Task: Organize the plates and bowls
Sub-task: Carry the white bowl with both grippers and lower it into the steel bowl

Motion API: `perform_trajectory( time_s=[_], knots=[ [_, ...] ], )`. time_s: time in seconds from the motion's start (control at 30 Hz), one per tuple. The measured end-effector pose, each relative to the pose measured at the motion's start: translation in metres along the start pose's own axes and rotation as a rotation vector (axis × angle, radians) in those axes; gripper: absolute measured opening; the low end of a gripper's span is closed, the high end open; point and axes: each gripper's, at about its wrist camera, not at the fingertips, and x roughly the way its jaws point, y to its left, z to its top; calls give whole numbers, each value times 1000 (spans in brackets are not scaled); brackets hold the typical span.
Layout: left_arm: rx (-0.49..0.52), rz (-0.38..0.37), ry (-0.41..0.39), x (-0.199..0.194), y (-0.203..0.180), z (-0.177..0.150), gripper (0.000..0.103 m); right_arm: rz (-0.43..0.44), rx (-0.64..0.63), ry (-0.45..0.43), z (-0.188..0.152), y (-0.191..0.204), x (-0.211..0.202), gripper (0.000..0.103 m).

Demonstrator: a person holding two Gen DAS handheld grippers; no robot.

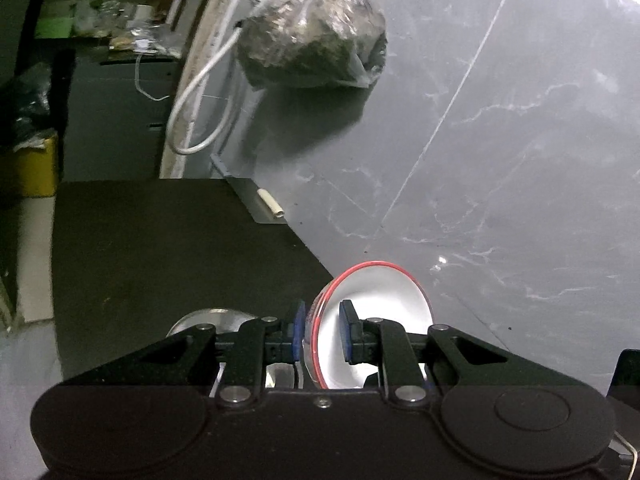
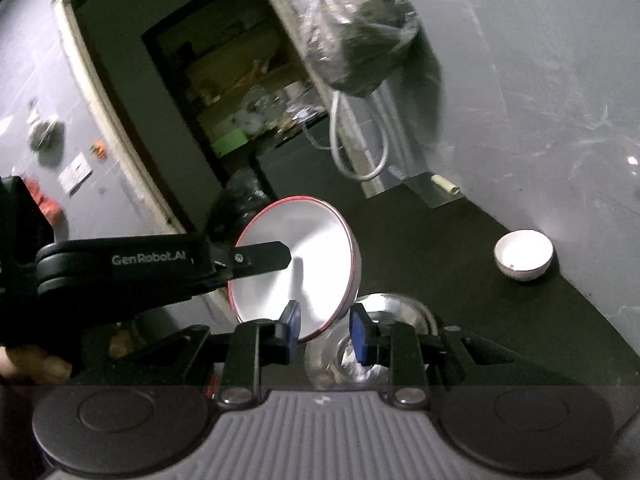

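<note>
My left gripper point(image 1: 323, 330) is shut on the rim of a white bowl with a red rim point(image 1: 376, 312), held tilted in the air above the black counter point(image 1: 160, 248). In the right wrist view the same bowl point(image 2: 296, 268) hangs on the left gripper's fingers point(image 2: 260, 258). My right gripper point(image 2: 325, 330) is open and empty, just under that bowl and above a shiny steel bowl point(image 2: 396, 312). A small white bowl point(image 2: 524, 254) stands on the counter at the right near the wall. A steel dish point(image 1: 216, 318) shows behind the left gripper.
A clear bag of dark stuff point(image 1: 316, 32) hangs on the grey marble wall point(image 1: 500, 140), with a white cable loop point(image 1: 200, 120) beside it. A doorway point(image 2: 224, 92) opens to a cluttered room. A small roll point(image 2: 444, 184) lies at the counter's far end.
</note>
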Motion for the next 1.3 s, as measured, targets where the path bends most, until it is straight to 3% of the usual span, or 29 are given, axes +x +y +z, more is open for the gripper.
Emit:
perform_trajectory(
  time_s=[0.33, 0.57, 0.93, 1.3],
  knots=[
    [-70, 93, -27, -53, 22, -36, 19, 85, -74, 103, -23, 37, -5, 31],
    [-149, 120, 11, -71, 48, -72, 19, 92, -147, 214, -44, 58, 2, 31],
    [-203, 159, 161, -59, 56, -117, 19, 33, -214, 365, -69, 61, 8, 31],
    [-236, 201, 223, -37, 59, -129, 19, 51, -167, 427, -78, 40, 21, 31]
  ],
)
